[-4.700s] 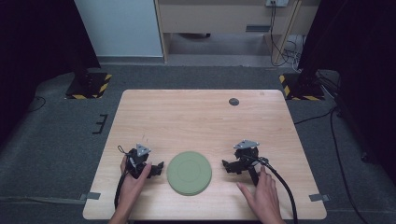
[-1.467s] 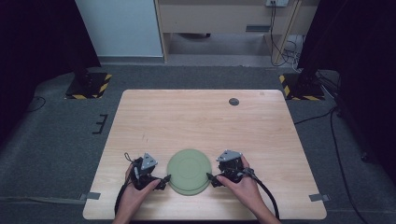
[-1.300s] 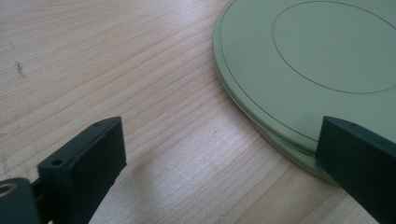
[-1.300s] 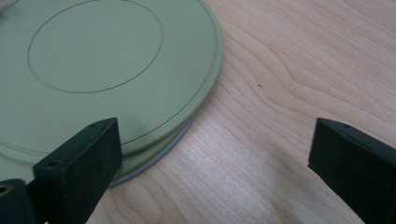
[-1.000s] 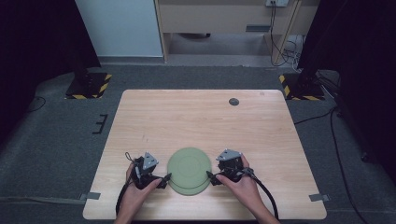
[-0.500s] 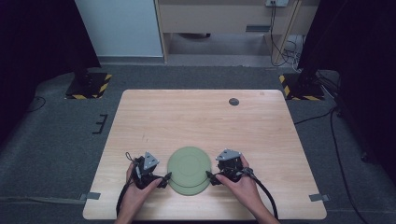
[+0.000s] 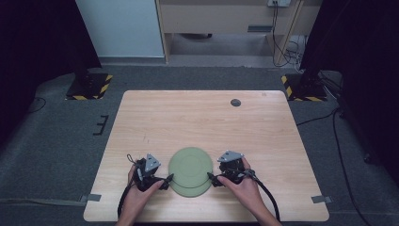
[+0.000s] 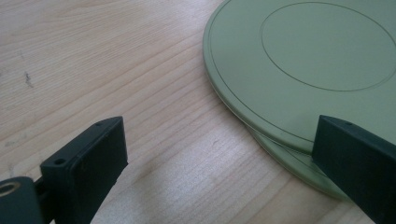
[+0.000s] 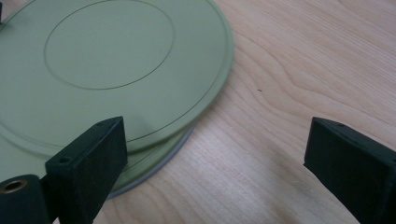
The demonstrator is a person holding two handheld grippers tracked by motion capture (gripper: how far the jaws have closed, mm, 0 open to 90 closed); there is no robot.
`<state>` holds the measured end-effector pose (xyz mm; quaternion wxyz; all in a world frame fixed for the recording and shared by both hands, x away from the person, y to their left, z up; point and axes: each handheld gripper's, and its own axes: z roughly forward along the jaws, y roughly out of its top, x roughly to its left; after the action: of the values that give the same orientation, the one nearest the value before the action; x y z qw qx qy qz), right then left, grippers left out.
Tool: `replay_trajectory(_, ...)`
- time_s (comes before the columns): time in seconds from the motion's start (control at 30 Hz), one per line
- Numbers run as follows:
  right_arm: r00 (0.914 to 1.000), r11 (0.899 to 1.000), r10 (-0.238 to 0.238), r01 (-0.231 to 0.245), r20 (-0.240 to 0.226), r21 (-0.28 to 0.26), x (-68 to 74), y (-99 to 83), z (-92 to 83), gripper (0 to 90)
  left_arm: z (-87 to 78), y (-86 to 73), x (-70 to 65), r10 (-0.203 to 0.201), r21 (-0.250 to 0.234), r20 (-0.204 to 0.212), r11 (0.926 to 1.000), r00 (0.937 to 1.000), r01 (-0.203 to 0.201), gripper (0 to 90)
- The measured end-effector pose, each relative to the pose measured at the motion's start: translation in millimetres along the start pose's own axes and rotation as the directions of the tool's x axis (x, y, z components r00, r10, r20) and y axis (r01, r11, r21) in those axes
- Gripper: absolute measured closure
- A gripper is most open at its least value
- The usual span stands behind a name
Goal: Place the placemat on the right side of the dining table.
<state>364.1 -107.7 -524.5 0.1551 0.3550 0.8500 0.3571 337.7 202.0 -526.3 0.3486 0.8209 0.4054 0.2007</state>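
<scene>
Two stacked round pale-green plates (image 7: 190,170) lie between the left gripper (image 7: 164,181) and right gripper (image 7: 212,179), both spread wide, on the light wooden bench (image 7: 197,117); grey carpet floor (image 7: 56,132) surrounds it.

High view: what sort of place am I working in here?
Probably a lab or recording studio, not a home: a bare light wooden table on grey carpet, black stands with yellow-and-black hazard-striped bases at both far corners, dark curtains at the sides, and loose cables on the floor behind.
</scene>
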Motion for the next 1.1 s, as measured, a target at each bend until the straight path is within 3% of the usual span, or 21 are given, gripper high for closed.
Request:
replay_trajectory(0.57,1.0,1.0,-0.005,0.005,0.002,0.005,3.3,1.6,2.6,3.1,2.3,2.2,-1.2,0.005,0.007,-0.007,1.0,1.0,-0.005,0.1)
replay_trajectory(0.67,0.9999,1.0,0.013,-0.013,0.002,-0.001,0.9,2.1,4.2,2.8,3.6,2.5,-0.3,-0.004,0.002,-0.013,1.0,0.9999,0.004,0.0)
replay_trajectory(0.93,1.0,1.0,0.003,-0.003,0.004,-0.008,4.7,2.2,1.4,6.4,2.3,1.6,-3.3,0.006,-0.002,-0.008,1.0,0.9999,-0.006,1.7)
replay_trajectory(1.1,0.9999,1.0,0.004,-0.004,0.01,-0.002,3.2,3.0,4.6,3.6,7.5,5.7,1.2,-0.017,-0.002,-0.013,0.9999,0.9998,0.017,0.0)
